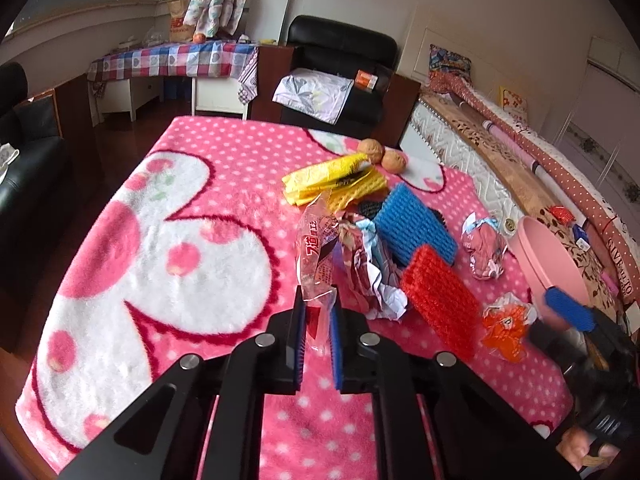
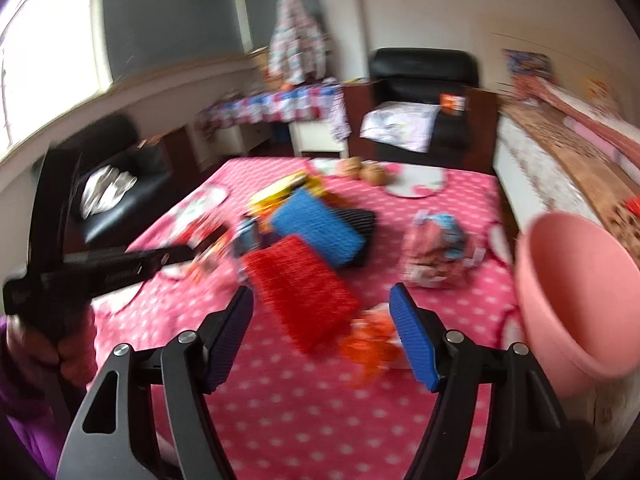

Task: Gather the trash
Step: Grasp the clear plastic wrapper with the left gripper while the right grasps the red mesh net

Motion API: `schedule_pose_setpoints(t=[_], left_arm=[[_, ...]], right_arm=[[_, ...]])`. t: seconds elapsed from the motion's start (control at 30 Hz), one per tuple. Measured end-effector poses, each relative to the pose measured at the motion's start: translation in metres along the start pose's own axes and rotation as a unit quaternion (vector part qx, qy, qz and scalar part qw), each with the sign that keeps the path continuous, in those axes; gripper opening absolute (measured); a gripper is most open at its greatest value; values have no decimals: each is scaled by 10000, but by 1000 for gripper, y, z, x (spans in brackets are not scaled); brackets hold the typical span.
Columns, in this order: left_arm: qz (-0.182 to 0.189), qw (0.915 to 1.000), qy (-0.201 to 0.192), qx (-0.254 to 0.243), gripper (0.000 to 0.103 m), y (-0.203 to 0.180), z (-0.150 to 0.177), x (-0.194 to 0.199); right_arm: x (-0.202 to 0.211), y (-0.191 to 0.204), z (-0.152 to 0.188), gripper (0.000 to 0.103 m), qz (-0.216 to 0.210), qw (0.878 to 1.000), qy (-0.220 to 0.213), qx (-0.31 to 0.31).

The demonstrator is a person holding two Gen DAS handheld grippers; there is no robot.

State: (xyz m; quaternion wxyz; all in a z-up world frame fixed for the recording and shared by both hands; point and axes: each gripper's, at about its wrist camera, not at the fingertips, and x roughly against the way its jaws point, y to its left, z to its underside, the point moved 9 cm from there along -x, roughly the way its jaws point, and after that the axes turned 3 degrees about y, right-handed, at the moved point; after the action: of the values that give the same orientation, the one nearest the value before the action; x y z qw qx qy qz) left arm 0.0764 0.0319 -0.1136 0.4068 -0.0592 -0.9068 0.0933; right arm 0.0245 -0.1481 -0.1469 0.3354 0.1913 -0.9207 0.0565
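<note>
The clear snack wrapper (image 1: 316, 256) with red print is being pinched at its near end by the left gripper (image 1: 317, 312), whose fingers (image 1: 298, 320) are being held nearly closed on the thin plastic, so that the wrapper is standing up from the pink dotted blanket (image 1: 192, 208) covering the counter. Taking the red foam net (image 1: 440, 300) as the landmark, the held wrapper is being seen just to its left, with crumpled paper wrappers (image 1: 372, 272) lying between the two. A blue foam net (image 1: 416, 224) is lying just behind the red one, and a yellow foam net (image 1: 332, 184) further behind, with two walnuts (image 1: 382, 154) beyond that. A crumpled pink wrapper (image 1: 484, 252) is sitting to the right of the red net, and an orange wrapper (image 1: 506, 326) is lying just beside its near right end. The pink bucket (image 2: 580, 292) is standing further right, at the counter's edge. In the blurred right wrist view the right gripper (image 2: 320, 332) is being held above the blanket with its fingers (image 2: 412, 332) spread wide and nothing between them; the red net's near end and the orange wrapper (image 2: 368, 344) are lying just ahead of them.
</note>
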Motion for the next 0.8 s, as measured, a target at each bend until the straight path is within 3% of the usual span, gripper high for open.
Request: schedule_pose_setpoints(t=[0.3, 0.4, 0.47, 0.6, 0.8], left_arm=[[38, 9998, -207, 35, 9, 7, -9, 15], [44, 9997, -228, 122, 9, 13, -11, 18], [52, 9996, -229, 161, 9, 16, -11, 20], [102, 9994, -254, 226, 9, 18, -12, 22], [277, 9986, -382, 225, 9, 9, -20, 30]], right_arm=[[-58, 33, 7, 52, 167, 9938, 777, 776], [-68, 35, 8, 38, 222, 9928, 905, 756], [-70, 35, 10, 23, 167, 9930, 947, 685], [-62, 31, 4, 13, -77, 9953, 848, 454], [-26, 21, -19, 12, -492, 9982, 340, -36]])
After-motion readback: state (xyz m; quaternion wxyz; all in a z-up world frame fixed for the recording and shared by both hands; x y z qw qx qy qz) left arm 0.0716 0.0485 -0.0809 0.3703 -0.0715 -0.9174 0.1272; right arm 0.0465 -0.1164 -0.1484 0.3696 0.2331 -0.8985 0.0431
